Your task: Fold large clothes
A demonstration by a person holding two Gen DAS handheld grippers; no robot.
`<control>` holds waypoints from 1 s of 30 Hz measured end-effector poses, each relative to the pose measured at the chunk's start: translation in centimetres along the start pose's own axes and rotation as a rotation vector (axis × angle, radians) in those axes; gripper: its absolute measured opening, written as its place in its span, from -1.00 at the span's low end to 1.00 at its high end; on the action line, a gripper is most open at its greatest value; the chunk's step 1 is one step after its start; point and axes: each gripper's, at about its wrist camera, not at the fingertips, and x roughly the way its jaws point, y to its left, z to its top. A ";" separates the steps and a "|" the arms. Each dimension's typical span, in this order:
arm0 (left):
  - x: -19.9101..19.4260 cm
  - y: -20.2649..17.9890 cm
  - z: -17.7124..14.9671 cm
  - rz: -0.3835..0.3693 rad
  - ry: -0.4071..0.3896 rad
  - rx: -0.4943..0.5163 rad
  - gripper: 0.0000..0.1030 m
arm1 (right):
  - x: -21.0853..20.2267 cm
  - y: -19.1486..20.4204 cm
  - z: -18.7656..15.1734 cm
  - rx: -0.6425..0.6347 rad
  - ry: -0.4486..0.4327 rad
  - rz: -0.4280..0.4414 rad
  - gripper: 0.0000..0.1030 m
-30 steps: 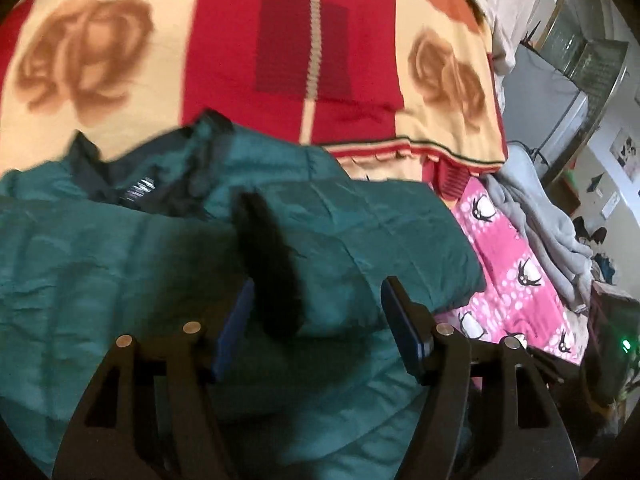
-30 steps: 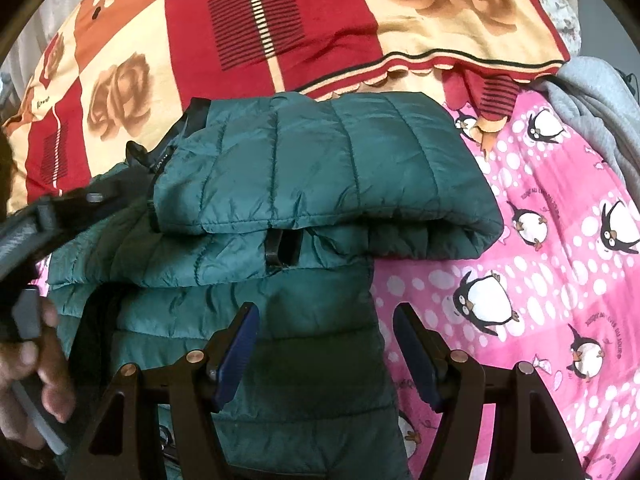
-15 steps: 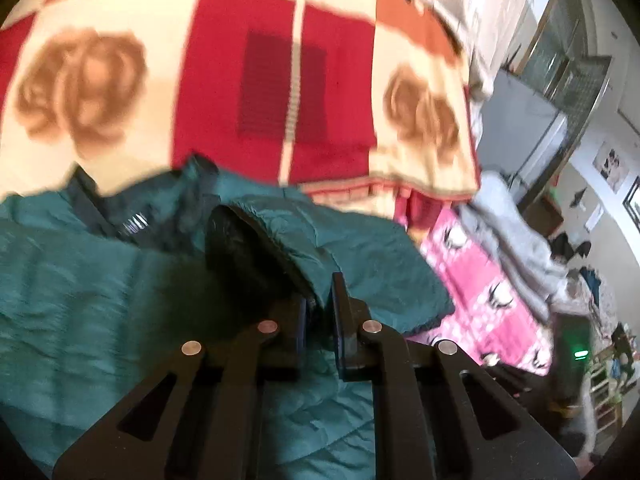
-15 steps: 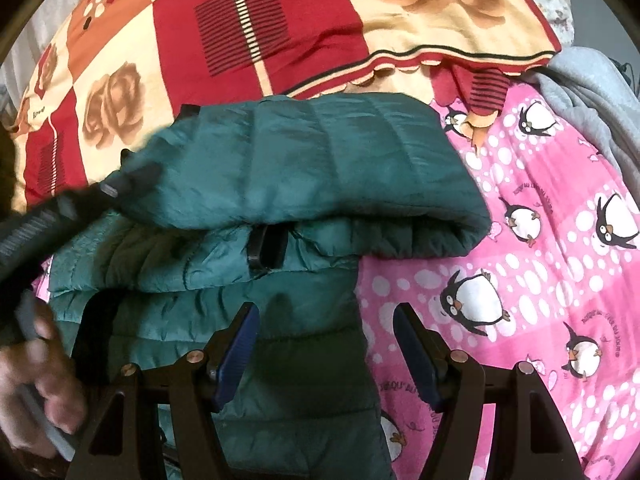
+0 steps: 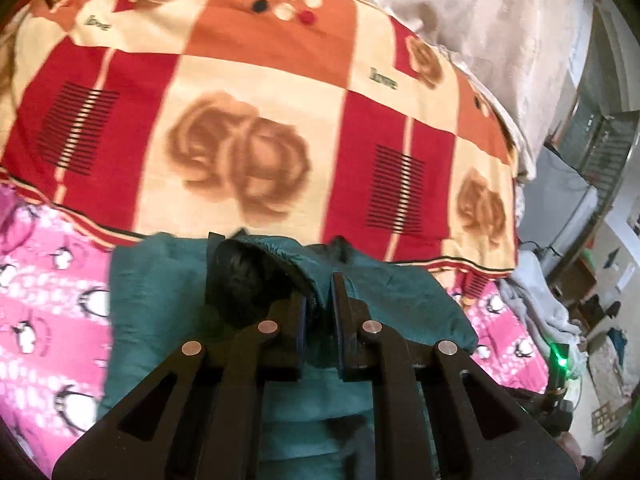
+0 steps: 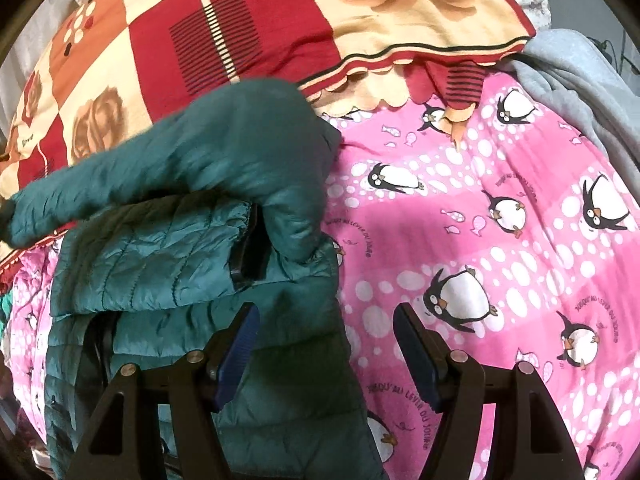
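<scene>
Jacket: the green quilted jacket [image 6: 168, 264] is my landmark; it lies on the pink penguin sheet [image 6: 500, 216], its upper part against the edge of the red-and-cream rose blanket [image 6: 248, 40].
Sleeve: one sleeve [image 6: 224, 160] is lifted across the jacket's body, blurred in the right wrist view (its dark-lined cuff [image 5: 248, 276] gapes open just beside my left fingers).
Left gripper: my left gripper [image 5: 320, 316] has its fingers drawn nearly together, pinching the edge of that cuff's green fabric between the blue pads.
Right gripper: my right gripper [image 6: 326, 356] holds nothing; its fingers stand wide apart, the left pad over the jacket's lower right edge, the right pad over bare sheet beside the jacket.
Second cuff: another dark-lined cuff [image 6: 250, 244] rests on the jacket's body, under the lifted sleeve.
Grey garment: a grey garment [image 6: 580, 80] lies well apart from the jacket, at the sheet's far right.
</scene>
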 end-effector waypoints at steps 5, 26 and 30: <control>0.7 2.9 -1.0 0.056 0.037 -0.016 -0.82 | 0.3 0.4 0.0 -0.004 0.003 -0.009 0.30; 0.5 6.7 -1.3 0.208 0.011 -0.091 -0.67 | -3.0 0.2 4.6 0.007 -0.305 -0.077 0.30; 4.1 2.7 -1.3 0.158 0.070 0.055 -0.67 | -0.8 1.5 7.2 -0.073 -0.323 -0.022 0.01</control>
